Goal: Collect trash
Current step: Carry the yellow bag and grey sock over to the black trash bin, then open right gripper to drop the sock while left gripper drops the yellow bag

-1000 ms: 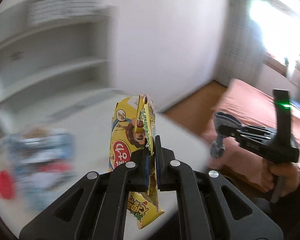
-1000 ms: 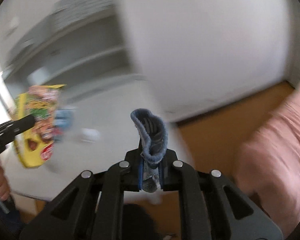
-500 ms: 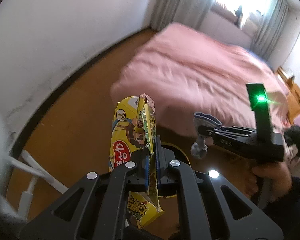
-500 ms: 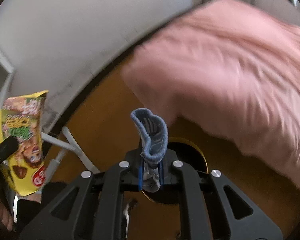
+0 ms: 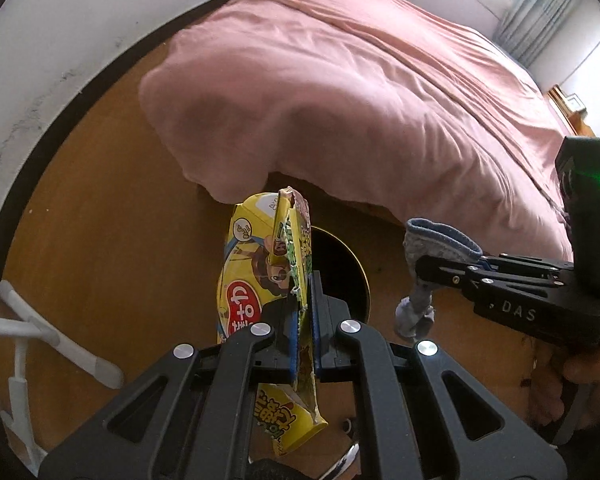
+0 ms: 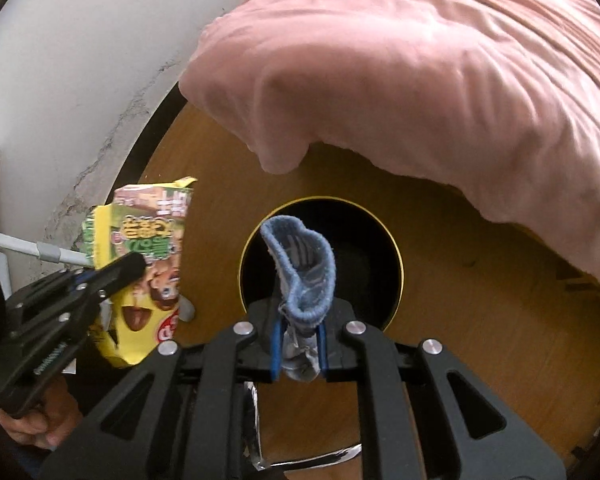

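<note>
My left gripper (image 5: 305, 304) is shut on a yellow snack wrapper (image 5: 260, 276) that stands up between its pads. My right gripper (image 6: 299, 344) is shut on a crumpled blue-grey sock (image 6: 308, 268). Both point steeply down at a round black bin with a gold rim (image 6: 396, 248) standing on the wooden floor. In the right wrist view the sock hangs directly over the bin's mouth. The wrapper (image 6: 148, 280) and left gripper (image 6: 136, 264) sit just left of the rim there. The left wrist view shows the bin (image 5: 348, 264) partly hidden behind the wrapper, with the right gripper (image 5: 424, 268) and sock (image 5: 440, 240) to its right.
A bed under a pink cover (image 5: 380, 80) overhangs the floor just beyond the bin. A white wall with dark skirting (image 5: 40, 60) curves along the left. White metal frame legs (image 5: 60, 340) stand at the lower left. A person's hand (image 5: 572, 380) grips the right handle.
Both grippers have swung away from the table and shelves and dropped toward the floor. The bin has come into view beneath them. Wrapper and sock stay gripped.
</note>
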Available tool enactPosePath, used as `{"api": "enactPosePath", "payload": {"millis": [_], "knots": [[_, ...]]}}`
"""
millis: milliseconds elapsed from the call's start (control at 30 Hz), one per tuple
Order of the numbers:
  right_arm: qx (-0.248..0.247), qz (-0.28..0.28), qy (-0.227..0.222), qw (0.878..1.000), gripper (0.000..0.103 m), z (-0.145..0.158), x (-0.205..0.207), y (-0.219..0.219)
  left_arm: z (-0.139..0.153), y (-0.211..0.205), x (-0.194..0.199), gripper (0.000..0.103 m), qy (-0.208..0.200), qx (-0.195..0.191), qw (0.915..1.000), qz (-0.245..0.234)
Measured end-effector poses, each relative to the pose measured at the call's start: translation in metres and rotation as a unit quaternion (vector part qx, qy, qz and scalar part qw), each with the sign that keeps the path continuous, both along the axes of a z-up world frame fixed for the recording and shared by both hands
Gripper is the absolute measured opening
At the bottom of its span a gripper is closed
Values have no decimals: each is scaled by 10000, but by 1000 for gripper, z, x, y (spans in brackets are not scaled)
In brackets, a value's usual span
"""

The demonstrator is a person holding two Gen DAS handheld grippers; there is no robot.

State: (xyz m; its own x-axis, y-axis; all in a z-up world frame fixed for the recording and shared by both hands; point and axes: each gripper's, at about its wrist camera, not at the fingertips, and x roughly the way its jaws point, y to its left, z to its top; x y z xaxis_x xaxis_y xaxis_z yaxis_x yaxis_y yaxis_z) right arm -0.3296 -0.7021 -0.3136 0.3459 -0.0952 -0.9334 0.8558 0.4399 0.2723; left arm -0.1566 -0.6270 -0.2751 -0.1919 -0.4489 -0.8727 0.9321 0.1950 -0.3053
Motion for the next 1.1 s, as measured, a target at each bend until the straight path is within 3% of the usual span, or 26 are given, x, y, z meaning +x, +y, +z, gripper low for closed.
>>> {"api": "enactPosePath", "payload": {"millis": [33, 100, 133, 167, 500, 700, 833, 1000, 1100], "knots": [[-8, -29, -4, 10000, 17, 0, -1, -2, -3, -2, -1, 4, 17, 27, 10000, -7], [-51, -117, -51, 9999, 43, 2, -5, -5, -8, -3, -2, 4, 54, 107, 9999, -17], [-103, -159, -85, 9998, 63, 5, -8, -5, -9, -3, -2, 4, 63, 130, 9999, -21], [-147, -177, -97, 9997, 69, 6, -9, -5, -11, -4, -3, 4, 70, 157, 9998, -29], [-19, -106, -486, 9988, 69, 11, -8, -8, -21, -8, -13, 4, 124, 278, 9994, -163], [-24, -46, -491, 9988, 70, 10, 0, -5, -19, -6, -12, 4, 82, 257, 9995, -155], [-91, 78, -226, 9997, 82, 9, 9, -3, -19, -5, -12, 4, 72, 260, 9995, -150], [369, -3, -576, 9977, 85, 2, 9, -7, -18, -3, -12, 4, 57, 257, 9995, -156], [189, 50, -386, 9991, 85, 4, 13, -6, -18, -2, -11, 4, 52, 256, 9995, -159]]}}
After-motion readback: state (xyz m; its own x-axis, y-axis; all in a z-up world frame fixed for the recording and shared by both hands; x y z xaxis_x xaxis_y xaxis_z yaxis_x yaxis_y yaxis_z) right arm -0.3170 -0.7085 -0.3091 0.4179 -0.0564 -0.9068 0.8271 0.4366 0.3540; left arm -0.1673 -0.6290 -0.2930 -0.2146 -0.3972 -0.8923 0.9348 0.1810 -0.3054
